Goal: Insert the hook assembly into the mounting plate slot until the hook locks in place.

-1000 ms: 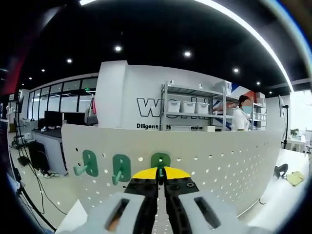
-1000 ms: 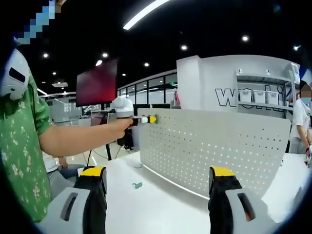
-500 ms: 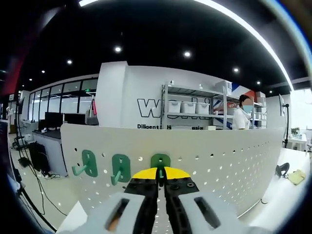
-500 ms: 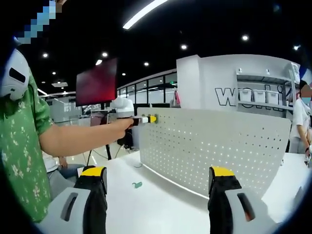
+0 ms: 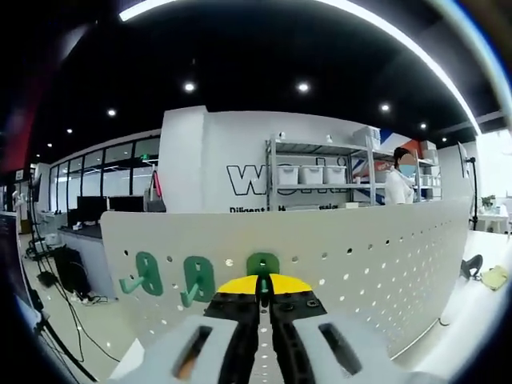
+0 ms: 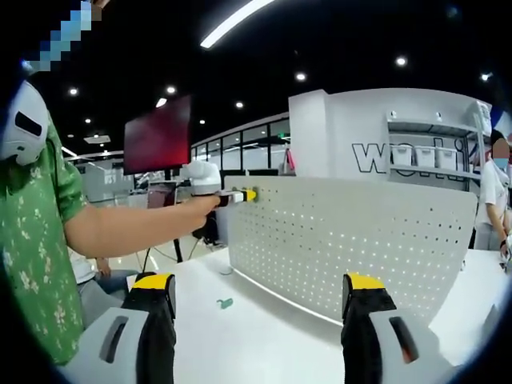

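Observation:
A white perforated mounting plate (image 5: 360, 256) stands upright on the table. Two green hooks (image 5: 146, 272) (image 5: 196, 277) hang on its upper left part. A third green hook (image 5: 262, 263) sits against the plate just to their right, and my left gripper (image 5: 262, 286) is shut on it, yellow tips together. In the right gripper view the same plate (image 6: 360, 240) rises ahead, with the left gripper (image 6: 240, 195) held by a person's arm at its top left corner. My right gripper (image 6: 260, 288) hangs open over the table, jaws wide apart with nothing between them.
One loose green hook (image 6: 226, 303) lies on the white table (image 6: 264, 336) before the plate. A person in a green patterned shirt (image 6: 36, 240) stands at the left. Shelving with white bins (image 5: 312, 180) and another person (image 5: 398, 186) are behind the plate.
The left gripper view has shifted slightly, so the plate's top edge sits a little lower and the far person has moved. The right gripper view is unchanged.

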Action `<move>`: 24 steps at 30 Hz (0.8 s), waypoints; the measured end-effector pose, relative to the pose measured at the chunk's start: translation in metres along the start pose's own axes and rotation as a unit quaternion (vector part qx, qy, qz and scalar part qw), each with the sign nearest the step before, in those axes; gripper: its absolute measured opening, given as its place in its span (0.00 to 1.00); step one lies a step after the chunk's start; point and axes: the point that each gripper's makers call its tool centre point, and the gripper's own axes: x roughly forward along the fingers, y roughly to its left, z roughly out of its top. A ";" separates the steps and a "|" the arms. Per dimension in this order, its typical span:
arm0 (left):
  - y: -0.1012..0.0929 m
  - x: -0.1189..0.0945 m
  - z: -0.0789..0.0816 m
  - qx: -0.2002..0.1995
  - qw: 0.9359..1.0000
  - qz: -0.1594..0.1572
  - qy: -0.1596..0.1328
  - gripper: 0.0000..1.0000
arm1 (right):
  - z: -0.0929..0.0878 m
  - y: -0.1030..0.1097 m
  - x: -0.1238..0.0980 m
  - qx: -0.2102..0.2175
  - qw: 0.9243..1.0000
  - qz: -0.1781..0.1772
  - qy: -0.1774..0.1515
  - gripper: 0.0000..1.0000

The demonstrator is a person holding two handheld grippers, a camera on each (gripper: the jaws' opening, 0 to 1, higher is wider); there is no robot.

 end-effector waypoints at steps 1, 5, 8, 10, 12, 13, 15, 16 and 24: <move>0.000 0.000 0.000 0.001 1.000 0.003 -0.001 0.03 | 0.000 0.000 0.000 0.000 1.000 0.000 0.000 0.88; -0.002 0.000 0.000 0.021 1.000 0.011 -0.002 0.03 | -0.001 -0.001 -0.001 0.002 1.000 -0.002 0.000 0.88; -0.002 0.001 -0.002 0.026 0.999 0.020 0.000 0.03 | -0.001 -0.002 -0.002 0.002 1.000 -0.003 0.000 0.88; -0.002 0.001 -0.003 0.029 0.999 0.024 -0.001 0.03 | -0.001 -0.003 -0.003 0.003 1.000 -0.004 -0.001 0.88; -0.002 0.001 -0.003 0.033 0.999 0.025 -0.002 0.03 | -0.001 -0.003 -0.003 0.003 1.000 -0.005 -0.001 0.88; -0.002 0.001 -0.003 0.039 0.999 0.026 -0.002 0.03 | -0.001 -0.003 -0.003 0.003 1.000 -0.005 -0.001 0.88; -0.002 0.002 -0.003 0.043 0.999 0.025 -0.004 0.03 | -0.002 -0.004 -0.003 0.003 1.000 -0.006 0.000 0.88; -0.001 0.001 -0.003 0.043 0.999 0.025 -0.004 0.03 | -0.002 -0.004 -0.003 0.003 1.000 -0.005 0.001 0.88; -0.001 0.001 -0.002 0.039 0.999 0.025 -0.009 0.03 | -0.001 -0.003 -0.001 0.001 1.000 -0.004 0.001 0.88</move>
